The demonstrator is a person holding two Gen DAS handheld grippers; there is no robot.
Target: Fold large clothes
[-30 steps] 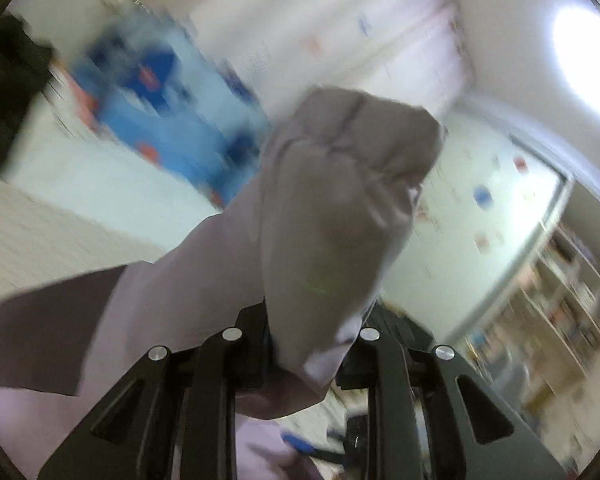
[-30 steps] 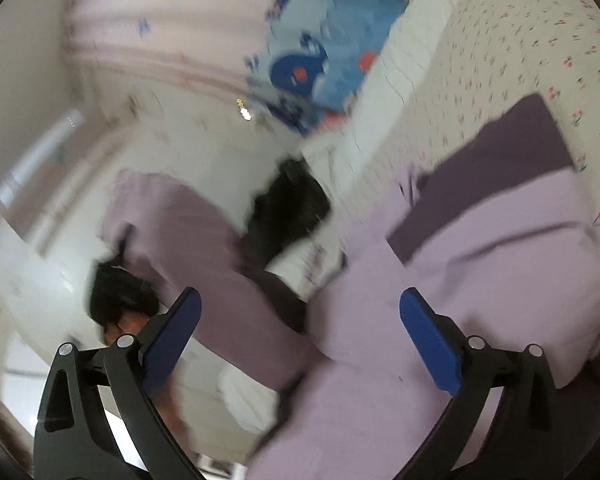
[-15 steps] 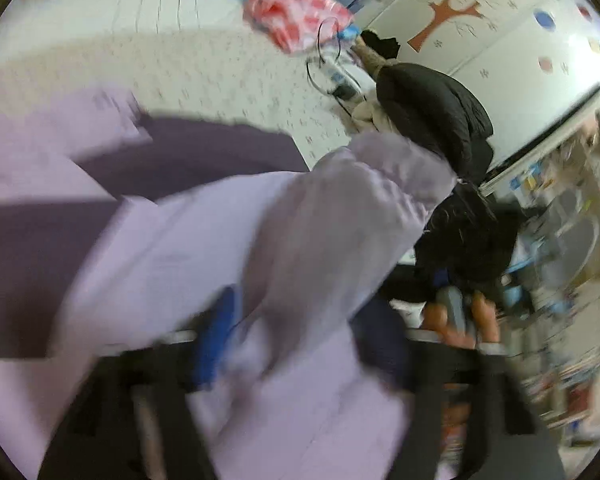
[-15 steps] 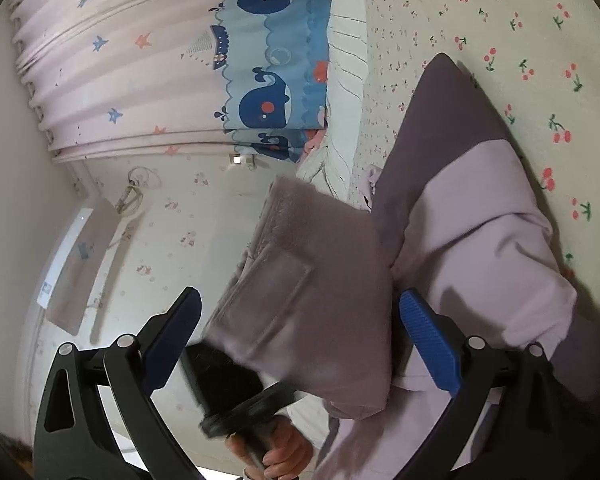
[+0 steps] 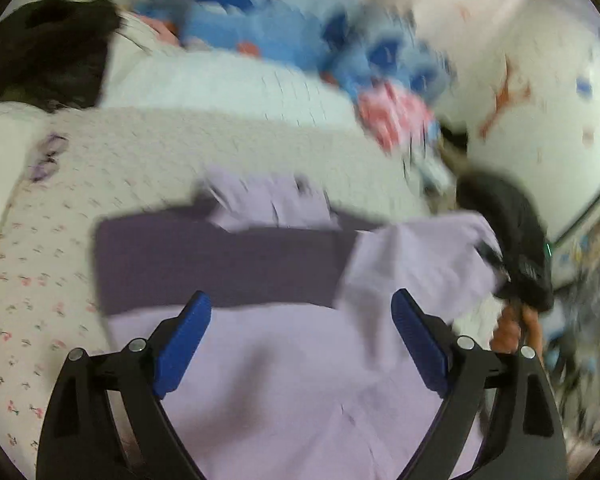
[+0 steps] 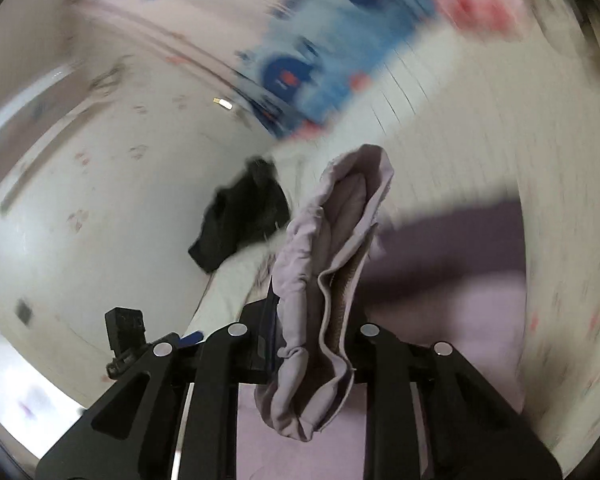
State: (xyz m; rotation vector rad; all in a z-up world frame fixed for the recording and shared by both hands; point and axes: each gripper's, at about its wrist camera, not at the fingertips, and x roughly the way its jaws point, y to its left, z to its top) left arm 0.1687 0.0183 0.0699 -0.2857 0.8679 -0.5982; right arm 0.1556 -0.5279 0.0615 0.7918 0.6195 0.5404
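Lilac garment flat on bed, dark band crosswise. My left tool opening, empty; right tool clamped on bunched cuff, pointing upward.

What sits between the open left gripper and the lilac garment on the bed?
Nothing visible. The left gripper hangs open, jaws still widening, right above the lilac garment, with only bare cloth between its blue pads. The right gripper pinches a bunched fold.

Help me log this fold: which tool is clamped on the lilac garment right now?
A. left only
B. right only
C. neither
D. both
B: the right tool is shut on a bunched fold of the lilac garment, while the left tool gapes over the fabric, its pads clear of it.
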